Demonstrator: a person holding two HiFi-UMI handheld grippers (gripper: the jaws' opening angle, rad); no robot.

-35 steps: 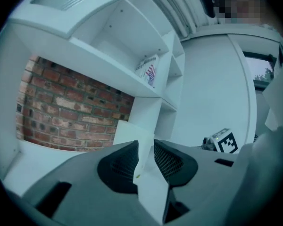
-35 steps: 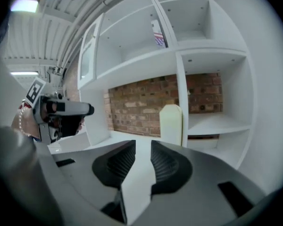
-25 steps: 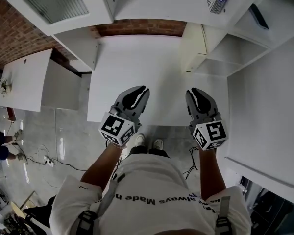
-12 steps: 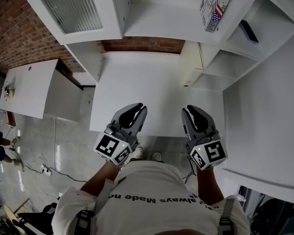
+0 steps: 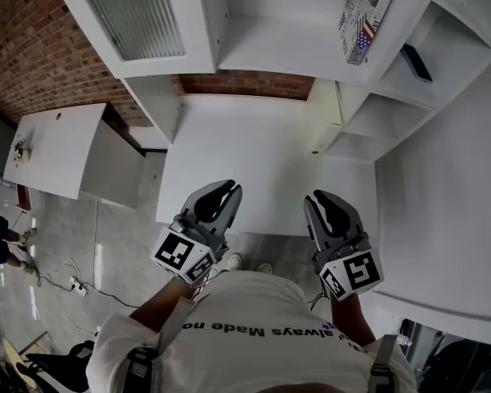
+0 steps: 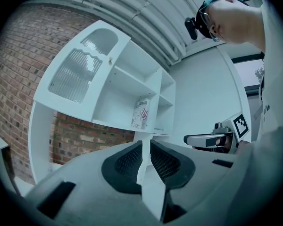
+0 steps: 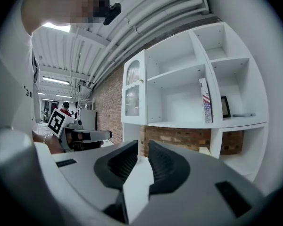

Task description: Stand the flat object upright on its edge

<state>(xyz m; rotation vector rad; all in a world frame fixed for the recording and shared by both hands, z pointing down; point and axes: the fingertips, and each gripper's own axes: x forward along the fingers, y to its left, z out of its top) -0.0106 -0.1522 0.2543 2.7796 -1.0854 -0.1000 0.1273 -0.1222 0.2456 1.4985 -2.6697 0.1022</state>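
The left gripper (image 5: 229, 187) and the right gripper (image 5: 318, 197) were held side by side, well apart, over the near edge of a white desk (image 5: 245, 150). Both were pointed roughly level toward a white shelf unit (image 5: 288, 49). In the left gripper view the ribbed pads were seen drawn together to a thin slit, with nothing caught between them. The right gripper's jaws were likewise closed to a narrow slit and held nothing.

The flat object (image 5: 361, 16), printed with a flag, was found in the wide shelf compartment above the desk, far from both grippers. Whether it was a thin book or a flat box could not be settled at that distance. It was stood upright on its lower edge, with its long axis set vertical. It was placed at the right end of the compartment, just beside the upright divider. In the right gripper view its narrow edge was turned toward the camera.

A small dark frame (image 7: 225, 107) was seen standing in the next compartment to the right.
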